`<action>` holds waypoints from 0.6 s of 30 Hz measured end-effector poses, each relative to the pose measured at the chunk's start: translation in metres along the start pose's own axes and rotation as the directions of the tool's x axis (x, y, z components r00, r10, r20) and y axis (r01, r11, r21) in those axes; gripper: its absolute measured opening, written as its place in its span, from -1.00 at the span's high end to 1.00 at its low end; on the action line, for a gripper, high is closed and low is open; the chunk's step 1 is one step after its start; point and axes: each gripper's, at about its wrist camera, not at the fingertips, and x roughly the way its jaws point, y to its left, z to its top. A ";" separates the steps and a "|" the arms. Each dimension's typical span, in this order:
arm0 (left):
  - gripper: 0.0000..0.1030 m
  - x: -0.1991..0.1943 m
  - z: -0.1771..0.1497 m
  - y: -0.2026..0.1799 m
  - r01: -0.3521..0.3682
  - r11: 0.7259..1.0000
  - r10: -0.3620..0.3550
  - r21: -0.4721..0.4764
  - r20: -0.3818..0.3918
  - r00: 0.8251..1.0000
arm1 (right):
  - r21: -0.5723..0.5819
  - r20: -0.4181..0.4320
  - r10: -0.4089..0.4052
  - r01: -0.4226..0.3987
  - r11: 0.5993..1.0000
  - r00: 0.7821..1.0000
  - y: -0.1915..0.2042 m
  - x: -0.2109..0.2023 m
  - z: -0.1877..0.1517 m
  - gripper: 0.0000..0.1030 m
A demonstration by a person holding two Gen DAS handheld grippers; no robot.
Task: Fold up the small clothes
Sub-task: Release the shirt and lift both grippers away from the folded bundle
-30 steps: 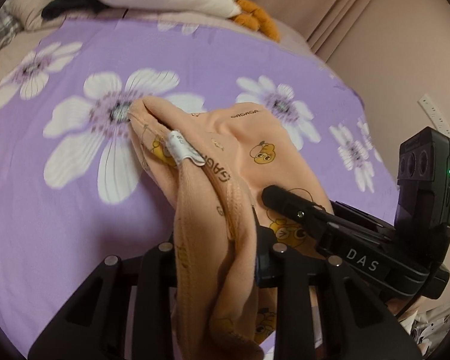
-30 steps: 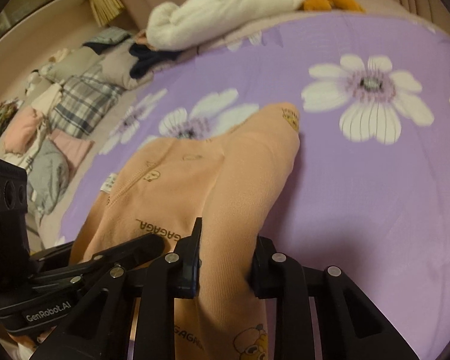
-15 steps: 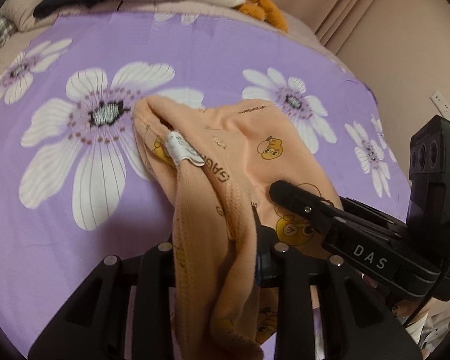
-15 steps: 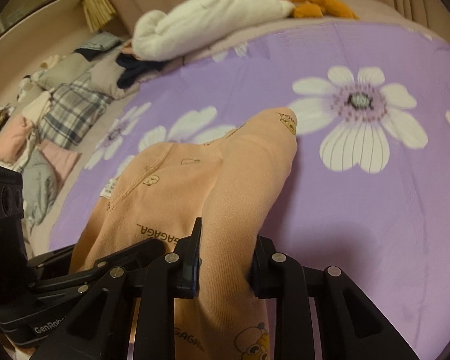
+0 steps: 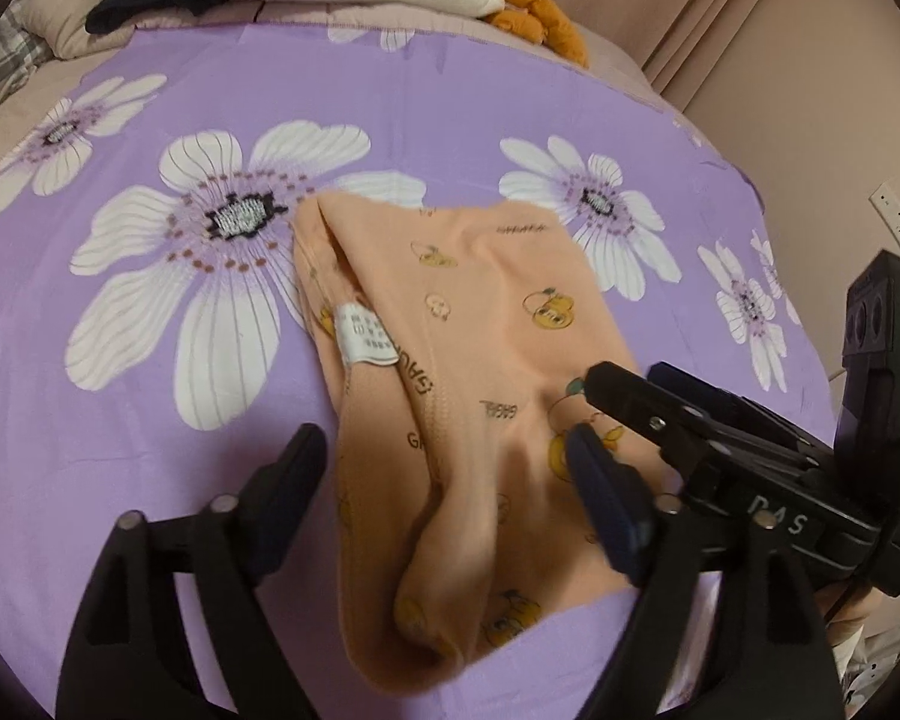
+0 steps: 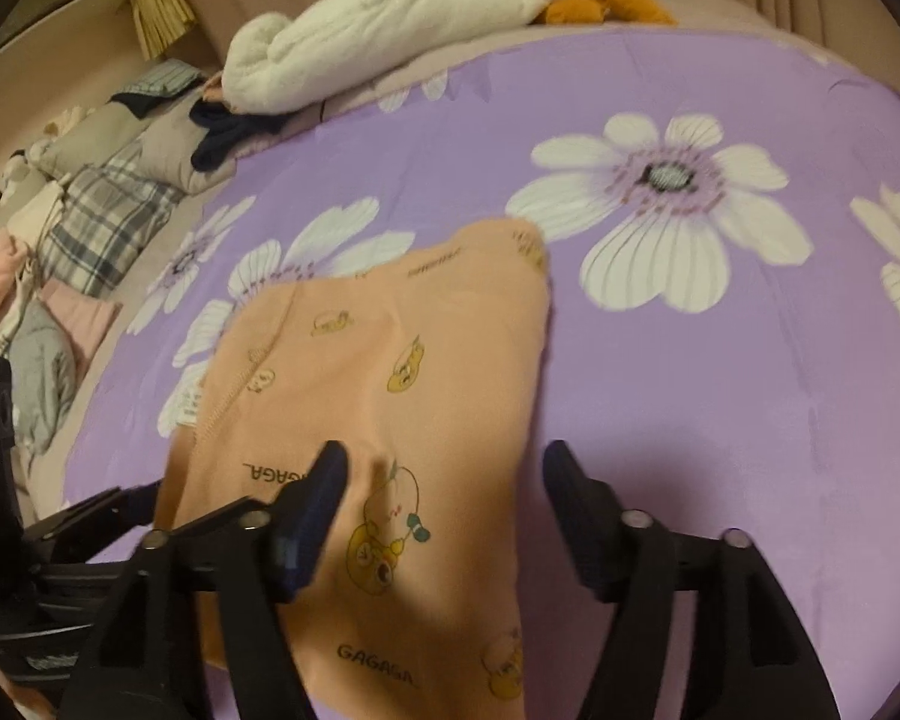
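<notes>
A small peach garment (image 5: 474,372) with yellow cartoon prints and a white label (image 5: 363,333) lies folded on the purple flowered sheet (image 5: 150,420). It also shows in the right wrist view (image 6: 384,396). My left gripper (image 5: 444,474) is open, its fingers either side of the garment's near end. My right gripper (image 6: 444,480) is open over the garment's near right part. The right gripper's body (image 5: 750,456) shows at the right of the left wrist view. The left gripper's body (image 6: 90,516) shows at the lower left of the right wrist view.
A white fluffy blanket (image 6: 384,36) and an orange plush (image 6: 594,0) lie at the bed's far end. Piled clothes and a plaid pillow (image 6: 102,222) sit at the left. Curtains and a wall with a socket (image 5: 894,216) stand at the right.
Both grippers were shut on the garment and holding it up. Both have opened, and the garment has dropped flat onto the sheet.
</notes>
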 end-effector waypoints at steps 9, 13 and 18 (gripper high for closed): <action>-0.99 -0.060 -0.008 -0.009 -0.062 0.997 0.058 0.033 0.130 0.990 | -0.008 0.116 -0.019 0.020 1.000 0.993 0.010 -0.054 -0.001 -0.77; -0.99 -0.082 -0.014 -0.009 -0.101 0.994 0.093 0.035 0.170 0.981 | -0.006 0.166 -0.031 0.033 0.999 0.986 0.014 -0.077 -0.005 -0.83; -0.99 -0.096 -0.025 -0.009 -0.111 0.994 0.104 0.024 0.195 0.975 | -0.001 0.208 -0.069 0.070 0.998 0.976 0.017 -0.096 -0.012 -0.84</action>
